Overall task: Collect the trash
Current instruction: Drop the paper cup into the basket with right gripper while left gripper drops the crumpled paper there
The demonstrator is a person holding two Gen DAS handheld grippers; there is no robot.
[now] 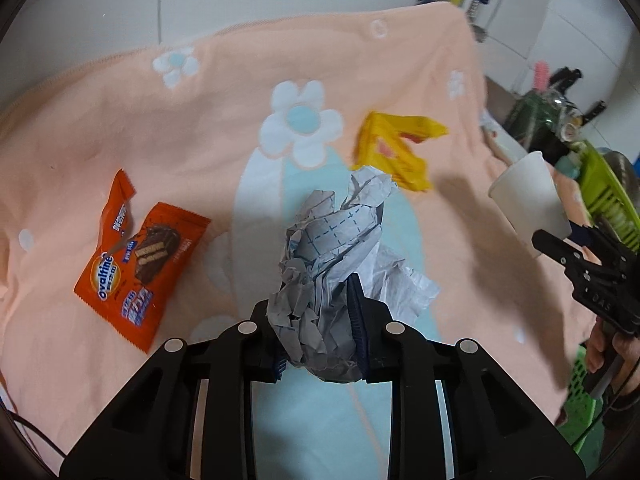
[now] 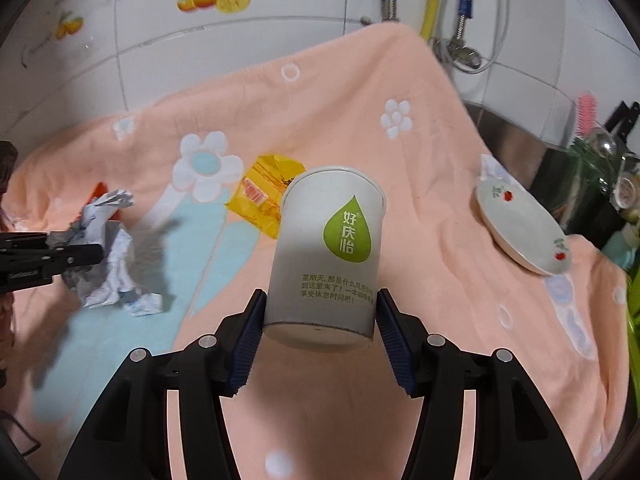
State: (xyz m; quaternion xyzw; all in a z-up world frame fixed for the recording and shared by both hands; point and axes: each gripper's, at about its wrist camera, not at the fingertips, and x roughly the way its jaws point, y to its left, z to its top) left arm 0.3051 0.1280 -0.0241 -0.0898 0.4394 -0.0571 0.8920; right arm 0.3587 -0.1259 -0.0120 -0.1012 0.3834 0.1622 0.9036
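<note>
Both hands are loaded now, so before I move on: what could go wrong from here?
The left hand-held gripper pinches only the lower end of the crumpled paper; the loose upper part could unfold or slip out. The right hand-held gripper holds the paper cup near its base, so squeezing could crush it. The plate lies nearby and could be knocked.

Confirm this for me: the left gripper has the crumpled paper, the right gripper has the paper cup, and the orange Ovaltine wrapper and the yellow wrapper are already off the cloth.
One thing is wrong: the wrappers are not collected. The left wrist view shows the orange Ovaltine wrapper and the yellow wrapper lying on the cloth. The rest holds: the left gripper clamps the crumpled paper, and the right gripper grips the paper cup.
</note>
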